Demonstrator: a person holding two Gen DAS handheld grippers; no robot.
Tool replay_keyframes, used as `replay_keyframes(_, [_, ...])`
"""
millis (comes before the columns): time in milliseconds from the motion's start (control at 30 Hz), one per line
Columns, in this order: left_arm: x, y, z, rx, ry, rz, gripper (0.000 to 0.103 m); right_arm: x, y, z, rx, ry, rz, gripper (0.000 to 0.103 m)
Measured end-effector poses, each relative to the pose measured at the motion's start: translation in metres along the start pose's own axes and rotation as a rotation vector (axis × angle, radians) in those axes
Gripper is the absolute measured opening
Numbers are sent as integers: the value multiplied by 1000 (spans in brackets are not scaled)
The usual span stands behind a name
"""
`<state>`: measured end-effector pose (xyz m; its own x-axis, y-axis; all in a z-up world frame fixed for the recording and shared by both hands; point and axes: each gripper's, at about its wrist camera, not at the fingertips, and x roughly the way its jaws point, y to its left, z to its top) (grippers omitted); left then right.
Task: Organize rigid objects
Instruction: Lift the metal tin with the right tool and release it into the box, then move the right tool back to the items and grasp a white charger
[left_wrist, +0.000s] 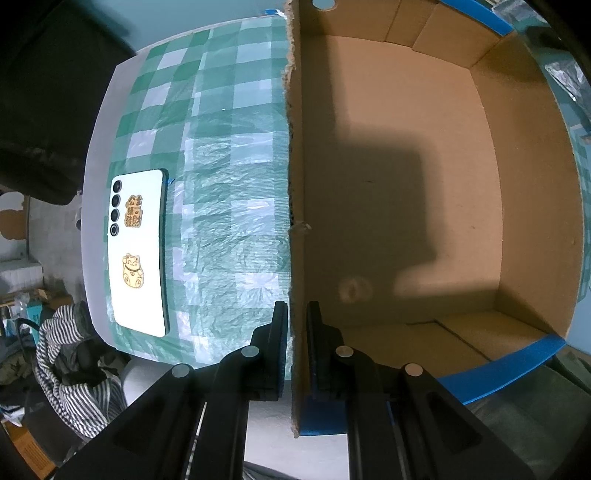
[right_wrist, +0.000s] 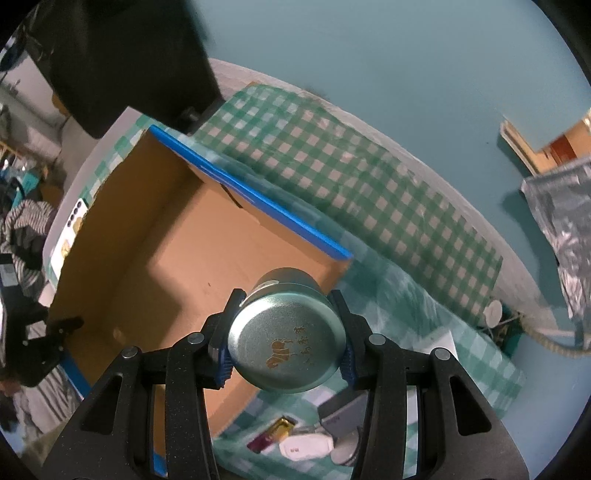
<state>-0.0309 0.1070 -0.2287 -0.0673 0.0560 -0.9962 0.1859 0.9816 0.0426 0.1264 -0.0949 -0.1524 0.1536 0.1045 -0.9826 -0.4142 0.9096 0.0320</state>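
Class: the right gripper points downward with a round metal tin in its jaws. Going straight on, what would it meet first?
Probably the bare brown floor of the open cardboard box, near its blue-taped edge. The right gripper clamps the round silver-green metal tin; depth is unclear.

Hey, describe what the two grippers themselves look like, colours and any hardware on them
Both the left gripper and right gripper are matte black plastic linkages with slotted arms, joined by round silver pivot pins. Their jaws carry ribbed blue pads on the inner faces. No cables, sleeves or printed markings show on either one.
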Motion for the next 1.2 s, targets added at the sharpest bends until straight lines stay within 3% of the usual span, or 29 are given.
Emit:
replay_keyframes(467, [0,1,0,-2,3,5,10,59,12,11,-51,111,-31,44])
replay_keyframes(800, [2,2,-1,-9,11,4,10,68,21,9,-75,119,-41,44])
replay_keyframes(1033, [4,2,-2,-11,18,6,10,61,26,7,-96,83,-38,64])
replay_keyframes(1200, [5,1,-2,-11,17,7,10,51,23,5,-96,59,-35,65])
